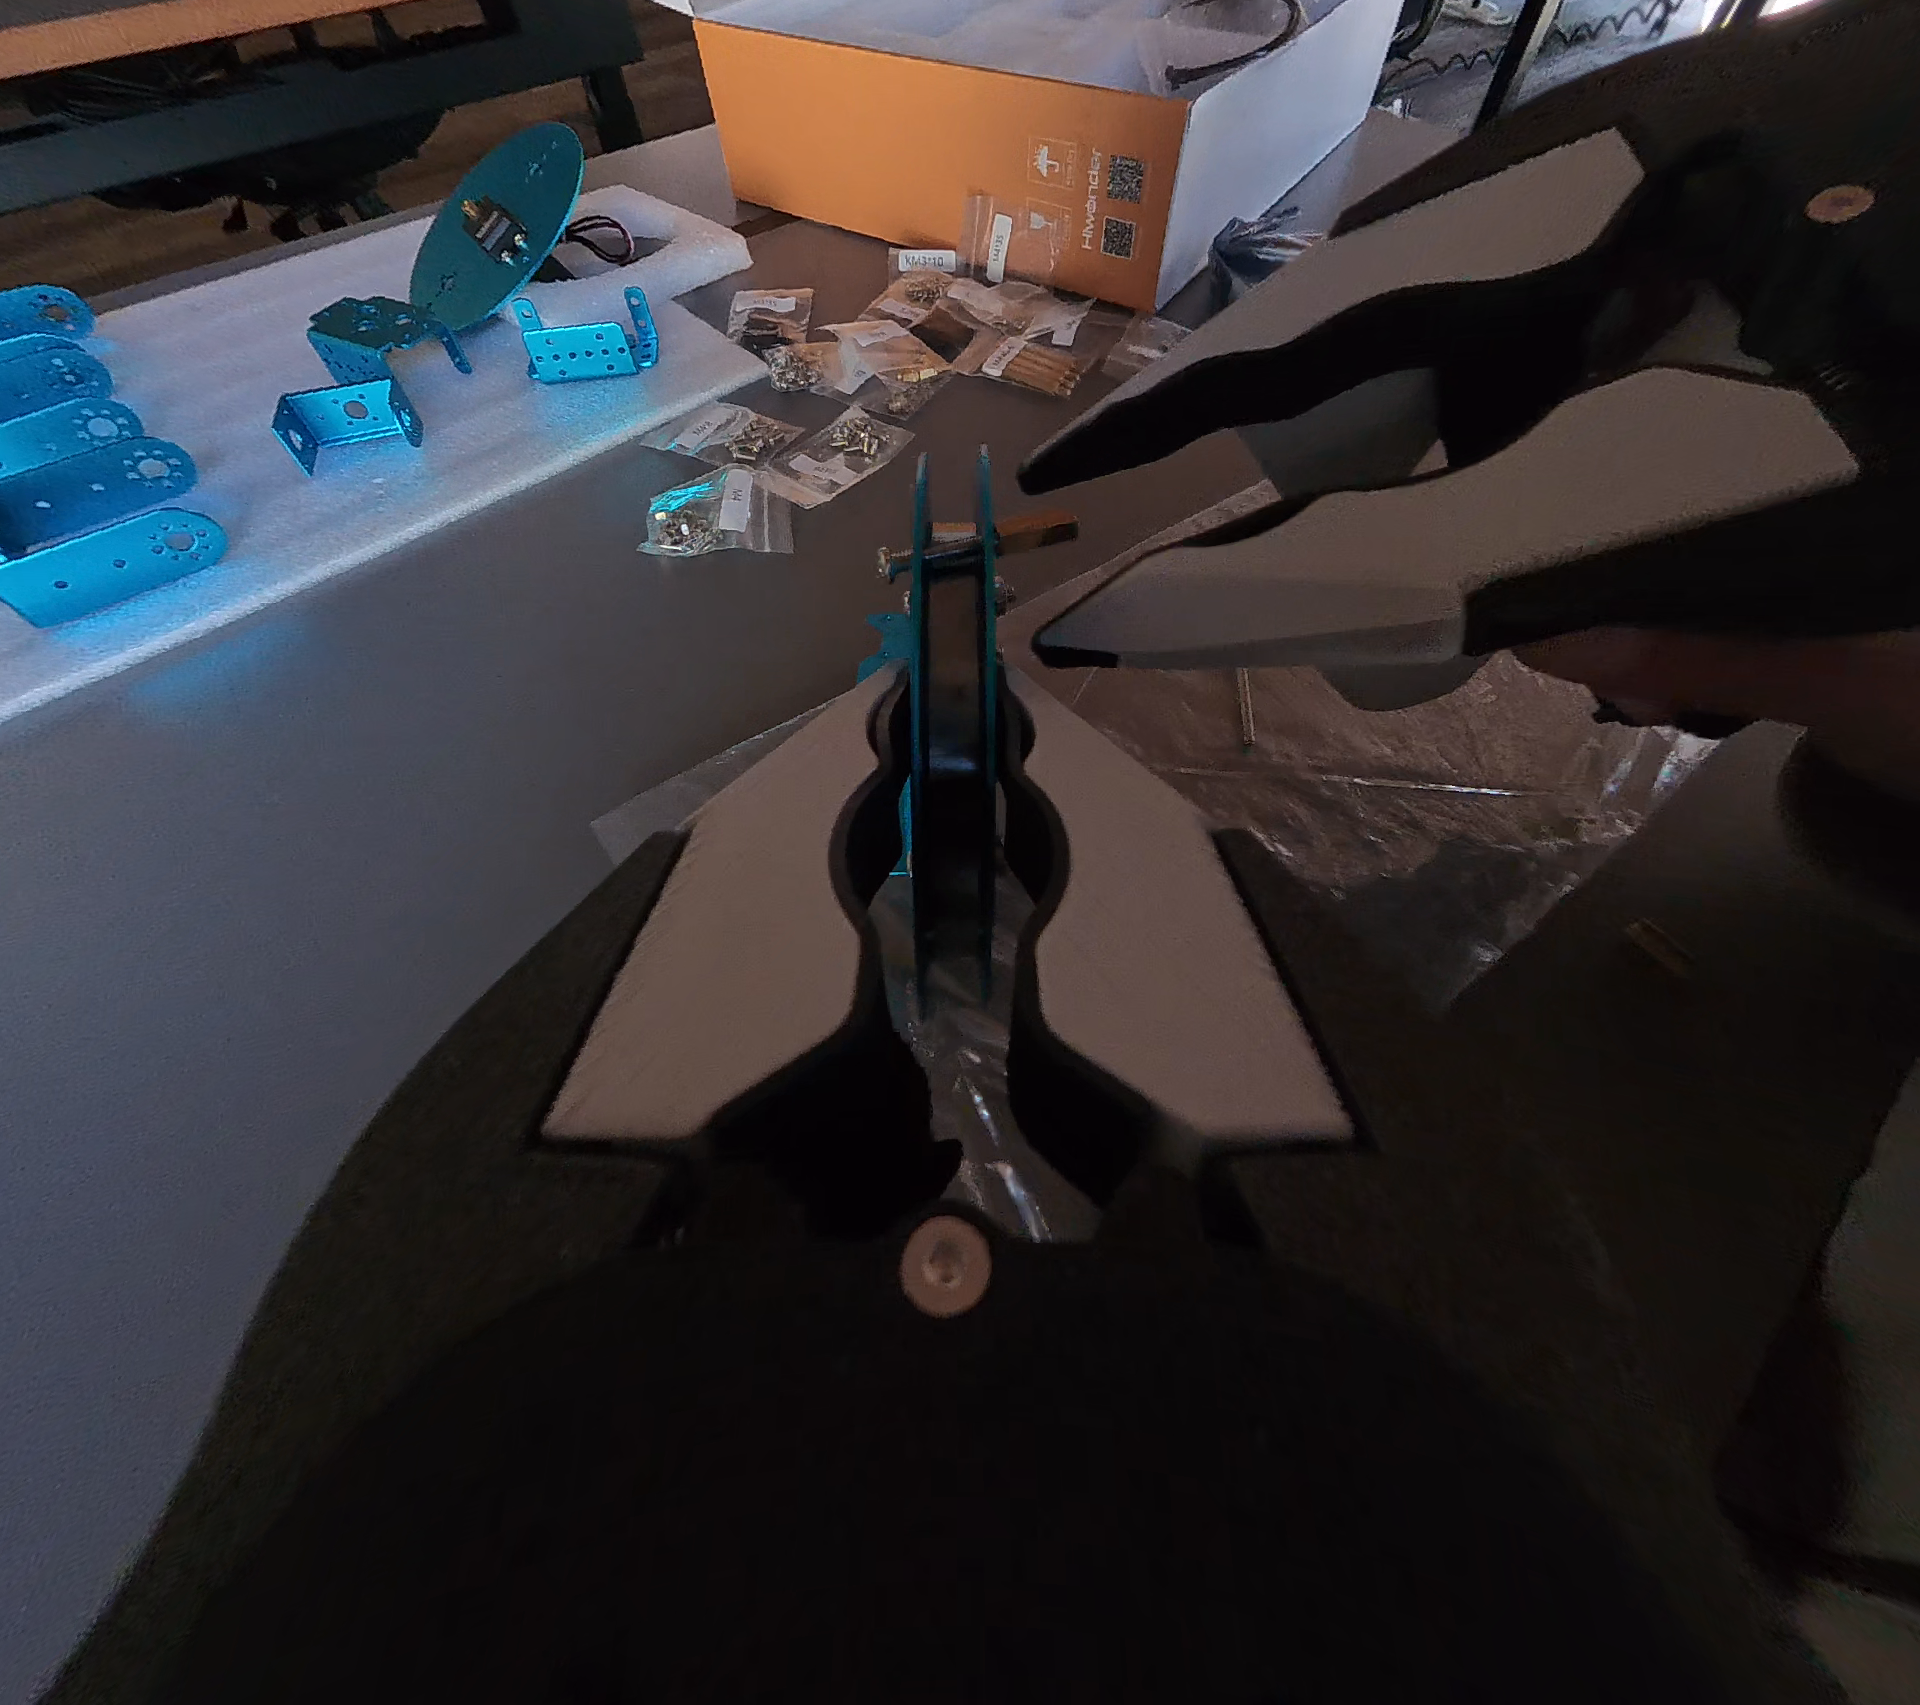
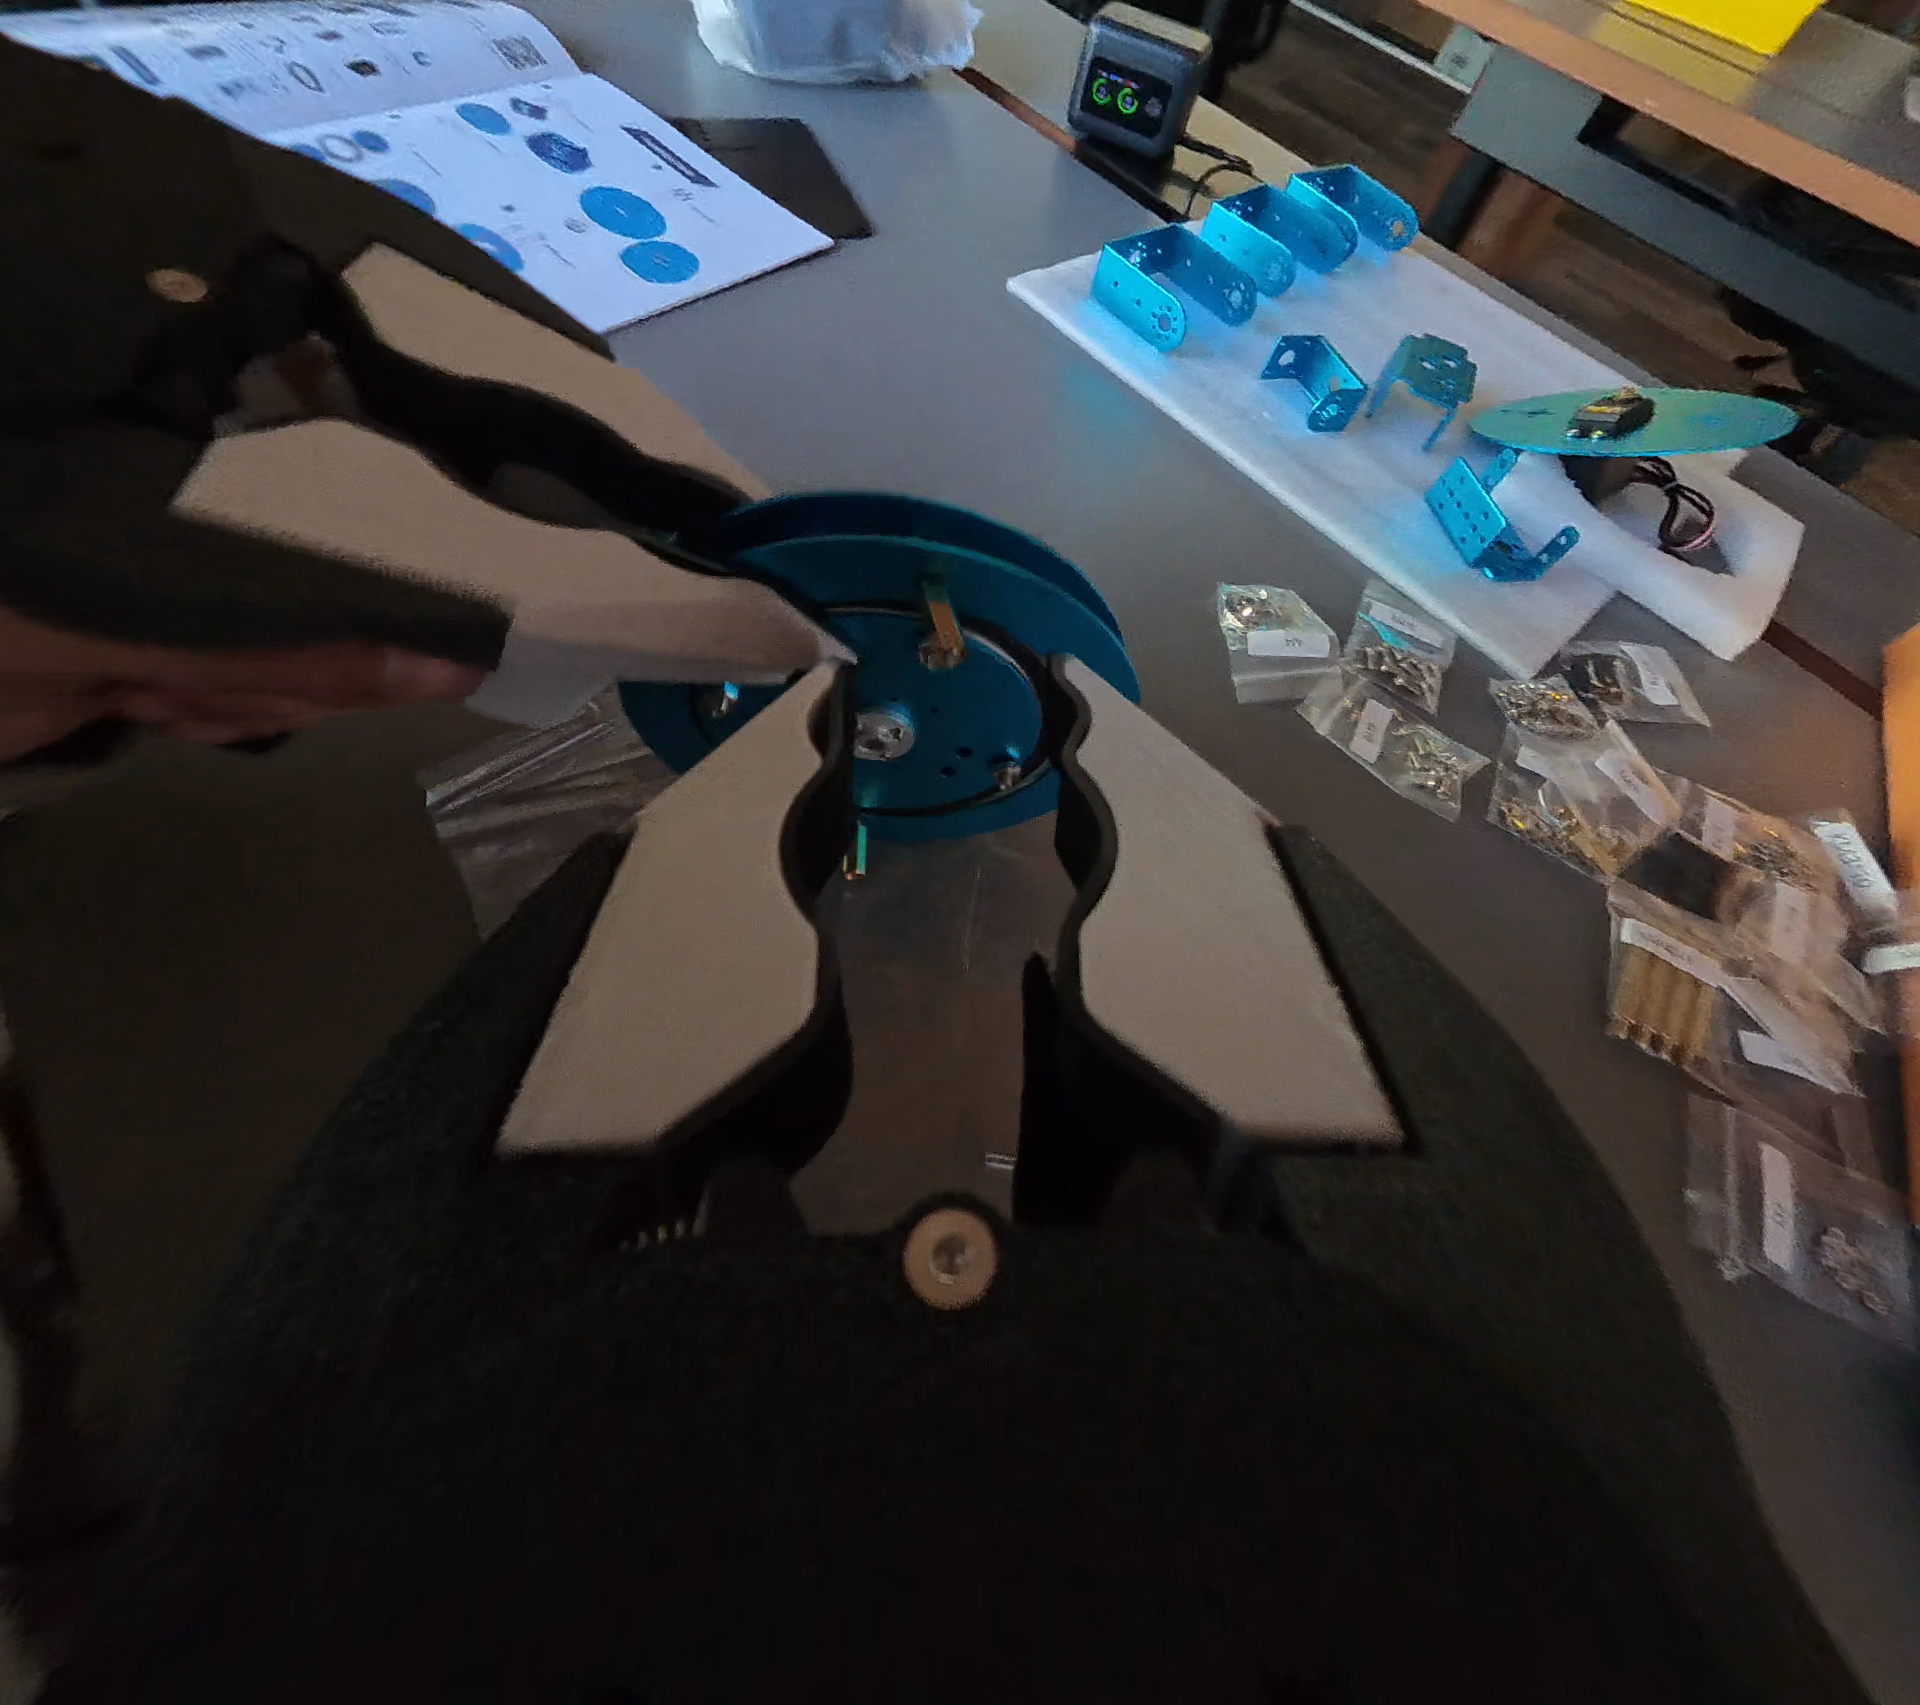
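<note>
The left claw [image 1: 951,699] is clamped on a blue disc assembly [image 1: 951,720], two thin round plates held edge-on and upright between its fingers, joined by a screw and a brass spacer [image 1: 1023,529] at the top. The right claw [image 1: 1039,564], coming in from 3 o'clock, stands partly open with its tips just beside that spacer, gripping nothing.

The right wrist view shows the assembly's flat face [image 2: 914,720]: a blue round plate with a metal hub at its centre, small holes, and brass posts sticking out. The right claw [image 2: 945,668] hovers before it, fingers apart.

Small bags of screws [image 1: 831,408] lie at 12 o'clock on the grey table [image 1: 312,824], blue brackets [image 1: 348,419] on white foam at 10 o'clock. Only the left view shows the open orange box [image 1: 935,138]; only the right view shows the open booklet [image 2: 582,201] at 11 o'clock.
</note>
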